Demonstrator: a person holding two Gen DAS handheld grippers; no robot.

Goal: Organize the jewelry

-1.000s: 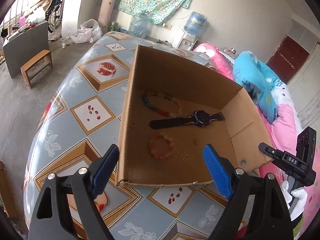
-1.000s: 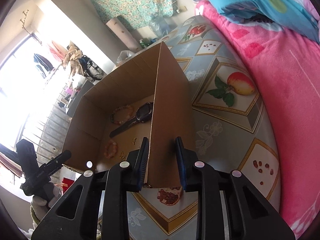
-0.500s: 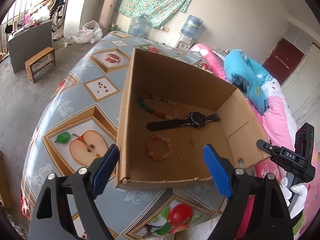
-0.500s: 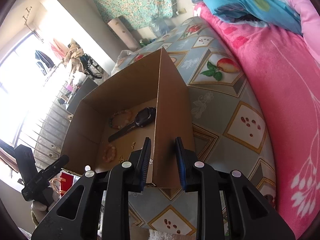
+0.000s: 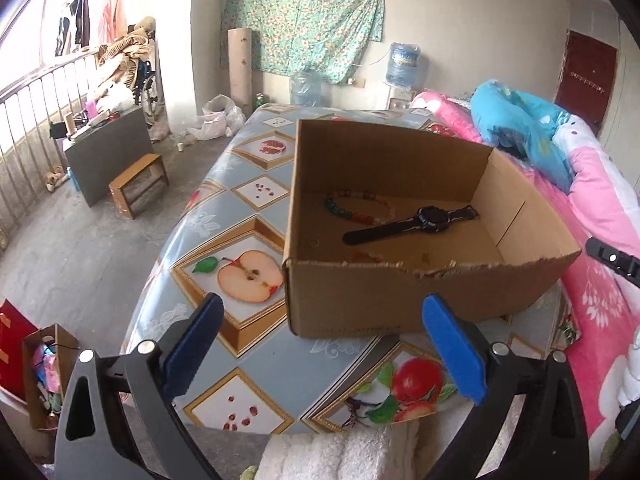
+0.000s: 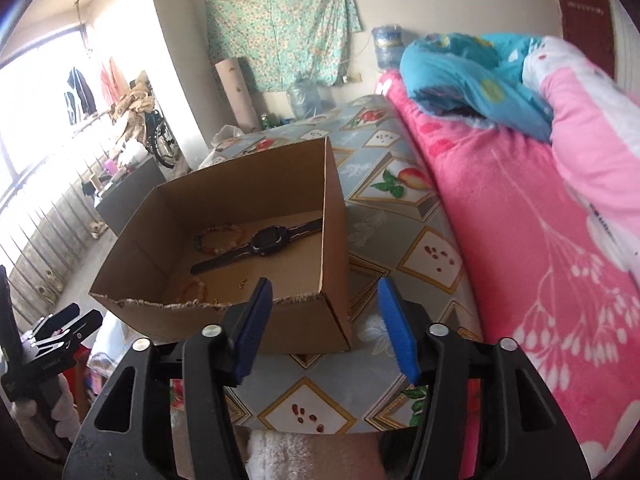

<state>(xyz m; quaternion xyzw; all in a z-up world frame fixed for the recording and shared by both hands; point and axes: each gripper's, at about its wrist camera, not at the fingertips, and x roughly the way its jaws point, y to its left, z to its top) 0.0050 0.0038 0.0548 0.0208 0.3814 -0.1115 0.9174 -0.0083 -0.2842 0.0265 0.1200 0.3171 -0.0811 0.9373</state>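
The cardboard box (image 5: 400, 300) is seen standing open-topped on the desk (image 5: 224, 216), which is covered in a fruit-patterned cloth, with the pink bedding (image 6: 520, 240) just beside it. Inside the box the jewelry is laid out on the floor of it: a black watch (image 5: 424, 222) stretched flat across the middle, a multicoloured bead bracelet (image 5: 352, 210) behind it toward the far wall, and a pale orange bead bracelet (image 5: 362, 257) close to the torn near wall, only partly seen over the rim. A small gold piece (image 6: 242, 285) is made out near the front in the right wrist view; what it is cannot be told.

The left gripper (image 5: 324, 340) is held off the near face of the box, its jaws spread wide and nothing caught between them; they have just been opening further. The right gripper (image 6: 326, 324) is held at the box's near right corner, and its jaws have just been opening too: the blue pads are stood clear on either side of that corner, no pad pressed on the cardboard. Nothing is gripped by either tool.

A white fluffy sleeve (image 5: 340, 456) is glimpsed at the bottom edge beneath the left gripper. A blue quilt (image 6: 472, 80) is heaped on the bed beyond.
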